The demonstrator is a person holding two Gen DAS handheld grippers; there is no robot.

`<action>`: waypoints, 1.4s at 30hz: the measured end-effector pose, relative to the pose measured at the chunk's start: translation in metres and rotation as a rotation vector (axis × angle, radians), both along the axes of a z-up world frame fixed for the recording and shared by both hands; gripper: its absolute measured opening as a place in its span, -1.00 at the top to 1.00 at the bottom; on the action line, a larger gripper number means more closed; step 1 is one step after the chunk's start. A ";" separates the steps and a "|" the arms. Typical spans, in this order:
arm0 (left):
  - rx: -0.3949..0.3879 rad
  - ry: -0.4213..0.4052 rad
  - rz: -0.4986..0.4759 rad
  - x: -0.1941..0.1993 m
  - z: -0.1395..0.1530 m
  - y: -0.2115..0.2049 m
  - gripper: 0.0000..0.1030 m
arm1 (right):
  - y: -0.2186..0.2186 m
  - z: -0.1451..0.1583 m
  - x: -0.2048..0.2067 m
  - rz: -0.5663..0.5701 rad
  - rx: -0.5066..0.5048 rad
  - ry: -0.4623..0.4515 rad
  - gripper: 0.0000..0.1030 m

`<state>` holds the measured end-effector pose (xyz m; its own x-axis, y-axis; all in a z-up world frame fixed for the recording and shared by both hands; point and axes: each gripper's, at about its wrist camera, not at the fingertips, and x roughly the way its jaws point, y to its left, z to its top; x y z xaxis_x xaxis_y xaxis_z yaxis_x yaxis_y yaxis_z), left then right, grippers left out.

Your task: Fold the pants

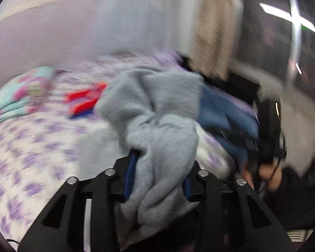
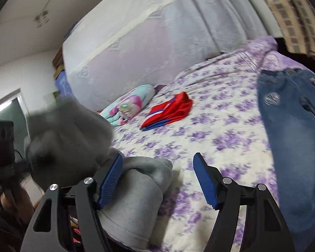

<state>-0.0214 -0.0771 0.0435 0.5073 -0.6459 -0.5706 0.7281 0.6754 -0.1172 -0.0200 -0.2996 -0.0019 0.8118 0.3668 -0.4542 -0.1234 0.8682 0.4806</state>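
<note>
In the left wrist view, the soft grey fleece pants (image 1: 157,113) are clamped between the pads of the left gripper (image 1: 159,176), bunched above the purple-flowered white bedspread (image 1: 31,147); in the right wrist view, the right gripper (image 2: 157,180) is spread wide, nothing gripped, the grey cloth lying at its left finger; blue denim jeans (image 2: 291,126) are spread far right.

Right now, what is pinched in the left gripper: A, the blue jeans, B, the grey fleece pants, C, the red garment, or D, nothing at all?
B: in the left wrist view the grey fleece pants bunch up between the blue pads of the left gripper, while the blue jeans and the red garment lie apart on the bed.
</note>
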 end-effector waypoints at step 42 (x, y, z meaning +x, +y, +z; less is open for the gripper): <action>-0.184 0.265 -0.389 0.022 -0.047 -0.008 -0.91 | 0.009 0.047 0.001 0.206 -0.025 -0.023 -0.68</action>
<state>0.0010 -0.0848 -0.0036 0.0627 -0.8603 -0.5058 0.8509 0.3110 -0.4234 -0.0188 -0.2906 0.0456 0.7312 0.5146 -0.4477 -0.3100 0.8354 0.4540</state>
